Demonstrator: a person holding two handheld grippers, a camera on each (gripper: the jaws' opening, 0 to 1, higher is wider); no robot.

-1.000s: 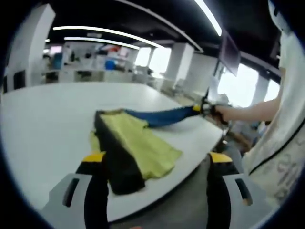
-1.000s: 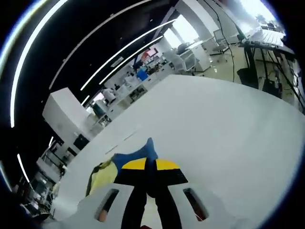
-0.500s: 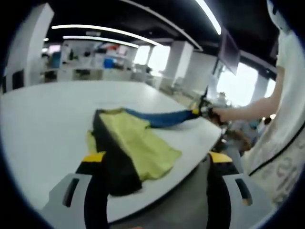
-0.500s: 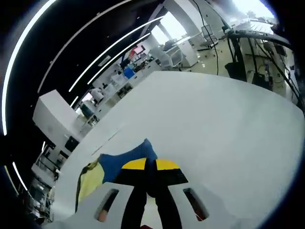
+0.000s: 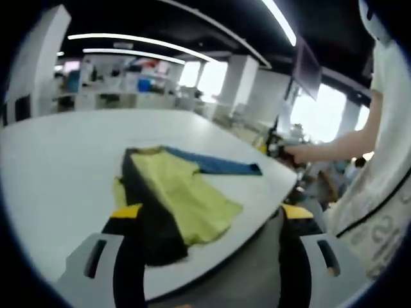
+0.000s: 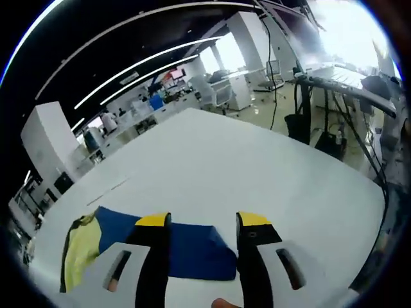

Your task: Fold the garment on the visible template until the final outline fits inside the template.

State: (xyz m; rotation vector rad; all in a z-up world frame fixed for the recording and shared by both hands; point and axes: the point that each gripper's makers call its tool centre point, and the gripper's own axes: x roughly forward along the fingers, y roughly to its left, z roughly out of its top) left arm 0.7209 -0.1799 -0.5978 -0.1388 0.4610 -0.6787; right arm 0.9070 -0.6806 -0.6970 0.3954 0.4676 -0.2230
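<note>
We see the garment [image 5: 176, 192], soft cloth in yellow, black and blue, lying rumpled on the smooth white table [image 5: 58, 167], its long blue sleeve [image 6: 186, 250] stretched flat toward the right edge. Our left gripper [image 5: 209, 247] stands wide apart near the black hem, holding nothing. Our right gripper [image 6: 202, 234] is spread wide over the sleeve's squared end.

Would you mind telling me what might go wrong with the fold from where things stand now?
The garment lies close to the table edge, and its black part reaches nearly to the rim, so a tug may drag it off. The blue sleeve lies stretched out flat, released by the open right gripper, and may end up outside the final outline. No template outline is discernible, so fit is hard to judge.
</note>
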